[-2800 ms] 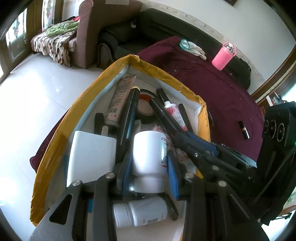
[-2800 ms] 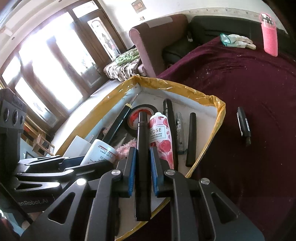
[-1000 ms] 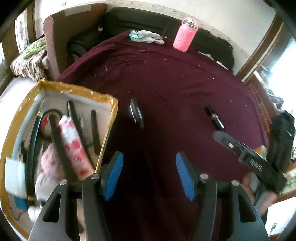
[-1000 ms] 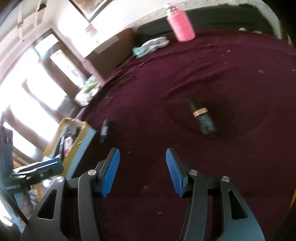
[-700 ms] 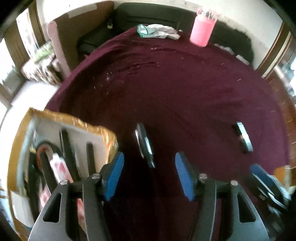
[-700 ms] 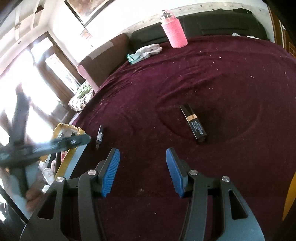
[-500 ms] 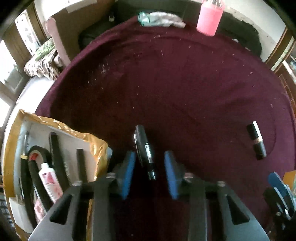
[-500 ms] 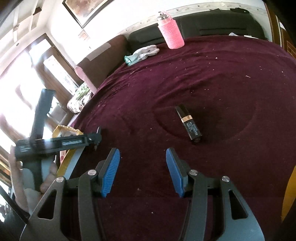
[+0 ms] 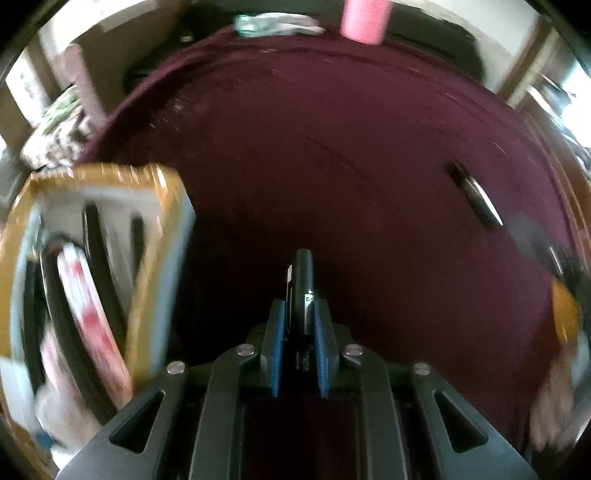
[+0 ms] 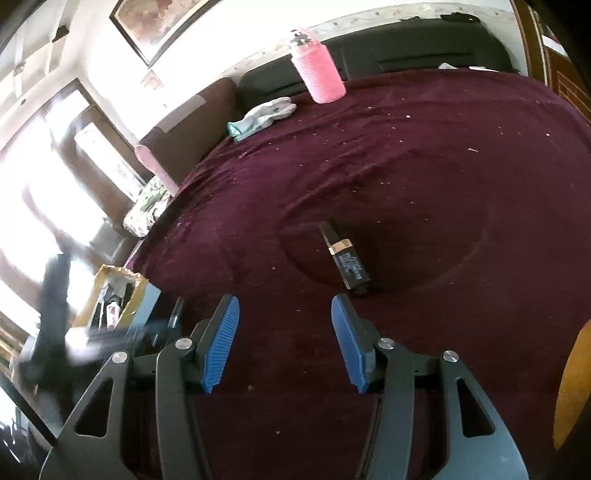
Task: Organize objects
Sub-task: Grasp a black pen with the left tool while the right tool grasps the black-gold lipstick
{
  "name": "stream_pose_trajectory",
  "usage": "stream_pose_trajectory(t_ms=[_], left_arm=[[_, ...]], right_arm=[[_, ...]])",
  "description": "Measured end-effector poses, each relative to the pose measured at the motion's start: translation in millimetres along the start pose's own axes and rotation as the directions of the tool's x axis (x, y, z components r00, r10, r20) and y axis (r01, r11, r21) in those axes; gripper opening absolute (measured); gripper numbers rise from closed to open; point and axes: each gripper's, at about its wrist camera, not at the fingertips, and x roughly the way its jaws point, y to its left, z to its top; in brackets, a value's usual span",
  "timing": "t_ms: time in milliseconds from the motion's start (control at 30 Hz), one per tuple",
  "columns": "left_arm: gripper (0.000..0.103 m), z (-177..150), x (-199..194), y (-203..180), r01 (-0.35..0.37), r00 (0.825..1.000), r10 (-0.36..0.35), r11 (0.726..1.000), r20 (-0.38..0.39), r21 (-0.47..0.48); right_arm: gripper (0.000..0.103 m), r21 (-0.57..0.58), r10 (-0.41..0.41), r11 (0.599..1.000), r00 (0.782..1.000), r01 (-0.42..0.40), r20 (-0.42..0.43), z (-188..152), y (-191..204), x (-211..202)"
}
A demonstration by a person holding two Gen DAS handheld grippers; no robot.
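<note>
Left wrist view: we find the left gripper point(image 9: 299, 332) pointing steeply down at the maroon cloth point(image 9: 332, 166), its blue pads point(image 9: 277, 347) pinching a slim black pen point(image 9: 302, 291). The pen lies along the line of the fingers, its far end jutting out past the tips. We cannot tell whether it is touching the cloth or lifted off it. To the left of the gripper sits the box point(image 9: 147, 280) with yellow-taped edges, blurred; inside we make out dark sticks and a white tube with red print point(image 9: 86, 314), nothing finer. A second dark tube point(image 9: 474, 194) lies on the cloth well to the right, apart from the gripper. A pink bottle point(image 9: 364, 14) stands at the far edge.

Right wrist view: the right gripper point(image 10: 284, 332) hangs over the cloth point(image 10: 424, 166) with its fingers point(image 10: 221, 343) spread and nothing between them. The black tube point(image 10: 345, 258) with a gold band lies on the cloth just beyond the right fingertip, not touching it. The box point(image 10: 118, 295) shows at the left edge, with the left gripper beside it as a dark blur. The pink bottle point(image 10: 319, 70) and a pale glove point(image 10: 264, 112) rest near the far edge.
</note>
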Motion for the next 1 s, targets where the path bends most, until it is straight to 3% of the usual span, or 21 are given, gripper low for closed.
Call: stream_pose_trajectory(t_ms=[133,300,400,500,600,667,767,833,900,1000], left_arm=[[0.012,-50,-18,-11,0.084,0.996,-0.083,0.995,-0.015,0.053],[0.012,-80,-30,-13,0.120,0.993,-0.119,0.989,-0.016,0.090],[0.012,-83,-33,-6,0.144,0.990,-0.143,0.986,-0.013,0.081],[0.012,-85,-35,-2,0.171,0.985,-0.171,0.983,-0.018,0.060],[0.012,-84,-36,-4,0.180,0.984,-0.179,0.982,-0.018,0.051],[0.013,-86,-37,-5,0.180,0.984,-0.179,0.982,-0.014,0.051],[0.012,-88,-38,-8,0.167,0.986,-0.167,0.984,-0.010,0.067],[0.013,-88,-39,-9,0.152,0.988,-0.152,0.986,-0.007,0.076],[0.012,-88,-40,-11,0.137,0.990,-0.138,0.987,-0.002,0.086],[0.013,-89,-42,-13,0.115,0.993,-0.117,0.989,0.011,0.097]], right_arm=[[0.051,-0.008,-0.033,0.999,0.999,0.033,0.001,1,-3,4],[0.051,-0.053,-0.100,0.993,0.995,0.101,0.026,1,-1,6],[0.051,-0.084,-0.123,0.989,0.992,0.126,0.041,3,0,9],[0.051,-0.022,-0.131,0.991,0.991,0.130,-0.023,15,-9,23],[0.050,-0.062,-0.229,0.972,0.973,0.227,-0.025,29,-8,34],[0.049,-0.101,-0.250,0.964,0.968,0.247,-0.013,31,-5,41],[0.037,-0.091,-0.265,0.961,0.964,0.261,-0.027,24,-11,53],[0.018,-0.118,-0.265,0.958,0.964,0.261,-0.017,22,-8,52],[0.015,-0.126,-0.250,0.961,0.968,0.246,-0.020,19,-7,52],[0.014,-0.172,-0.295,0.942,0.955,0.289,-0.009,16,-2,52]])
